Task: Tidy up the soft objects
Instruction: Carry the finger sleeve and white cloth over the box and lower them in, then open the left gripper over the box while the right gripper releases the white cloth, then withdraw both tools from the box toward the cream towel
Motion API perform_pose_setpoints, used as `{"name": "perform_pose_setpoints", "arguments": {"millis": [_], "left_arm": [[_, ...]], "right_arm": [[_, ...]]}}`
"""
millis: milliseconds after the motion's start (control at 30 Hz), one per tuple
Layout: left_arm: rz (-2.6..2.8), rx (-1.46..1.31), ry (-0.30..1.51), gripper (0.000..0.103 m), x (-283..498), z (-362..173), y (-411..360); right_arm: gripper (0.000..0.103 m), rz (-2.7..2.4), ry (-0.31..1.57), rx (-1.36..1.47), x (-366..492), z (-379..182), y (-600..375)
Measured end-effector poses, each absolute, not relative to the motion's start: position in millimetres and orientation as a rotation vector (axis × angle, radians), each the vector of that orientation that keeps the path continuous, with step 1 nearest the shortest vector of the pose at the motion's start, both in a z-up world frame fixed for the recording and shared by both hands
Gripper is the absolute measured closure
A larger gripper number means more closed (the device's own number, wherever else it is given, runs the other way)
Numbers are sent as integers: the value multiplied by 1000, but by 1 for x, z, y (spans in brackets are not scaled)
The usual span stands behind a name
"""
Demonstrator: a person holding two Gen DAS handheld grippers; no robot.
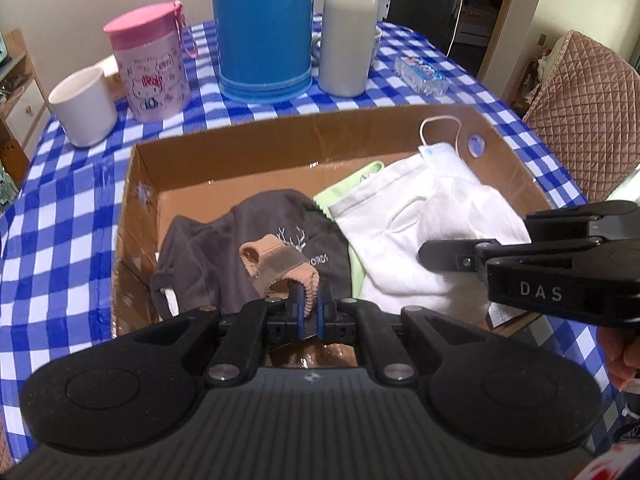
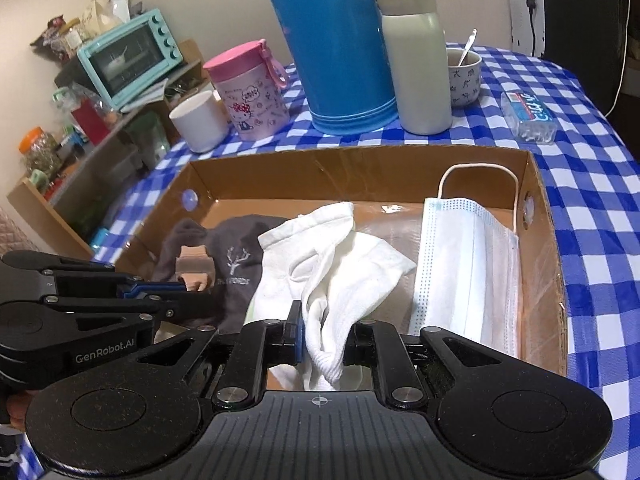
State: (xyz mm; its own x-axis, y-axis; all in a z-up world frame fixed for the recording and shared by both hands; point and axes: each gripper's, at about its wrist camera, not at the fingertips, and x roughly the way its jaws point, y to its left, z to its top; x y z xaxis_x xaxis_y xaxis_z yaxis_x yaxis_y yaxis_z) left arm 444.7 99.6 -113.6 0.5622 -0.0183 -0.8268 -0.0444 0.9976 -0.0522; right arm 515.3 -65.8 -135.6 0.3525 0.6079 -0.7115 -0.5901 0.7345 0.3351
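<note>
A cardboard box (image 1: 280,136) (image 2: 360,164) sits on the checked table. In it lie a dark grey cloth with a deer print (image 1: 272,224) (image 2: 240,256), a white sock (image 1: 420,232) (image 2: 340,264), a green cloth (image 1: 360,176) and a face mask (image 1: 440,152) (image 2: 468,264). My left gripper (image 1: 307,308) (image 2: 188,286) is shut on a tan sock (image 1: 280,264) (image 2: 194,268) over the grey cloth. My right gripper (image 2: 320,340) (image 1: 432,256) is shut on the white sock near the box's front.
Behind the box stand a white cup (image 1: 82,108), a pink Hello Kitty jar (image 1: 154,64), a blue thermos (image 1: 264,28), a grey flask (image 1: 348,32), a mug with a spoon (image 2: 464,76) and a tissue pack (image 2: 528,118). A padded chair (image 1: 588,120) is right.
</note>
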Motion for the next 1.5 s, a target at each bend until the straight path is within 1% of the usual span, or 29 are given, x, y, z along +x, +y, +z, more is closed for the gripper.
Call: {"name": "perform_pose_setpoints", "arguments": {"millis": [67,133,167,200,267,300,333,367,500,1133,1500], "left_arm": [[6,-73,984,96,445,-116,99],[8,-85,990,94,445,-116,99],[9,-92,989,94,444,-116,99],[13,-96,985,94,444,-115,100],[18,-98,981,87,442,-112,100],[20,-98,978,80,442,-110,99],[21,-97,977,75,441,-109,99],[23,-93,972,75,440,-107,99],[31,-84,960,72,436,-100,97],[52,-95,901,72,407,-60,89],[68,-115,855,72,364,-29,78]], "right_arm": [[89,773,930,-5,515,-137,-64],[81,765,933,-32,514,-138,-62],[72,754,930,-50,513,-137,-62],[60,745,923,-64,513,-137,-62],[48,731,900,-83,510,-134,-64],[44,728,890,-86,509,-132,-65],[43,725,885,-92,508,-130,-66],[41,722,883,-99,507,-129,-67],[39,704,876,-108,504,-123,-75],[38,692,840,-7,481,-88,-103],[38,677,826,80,449,-64,-143]]}}
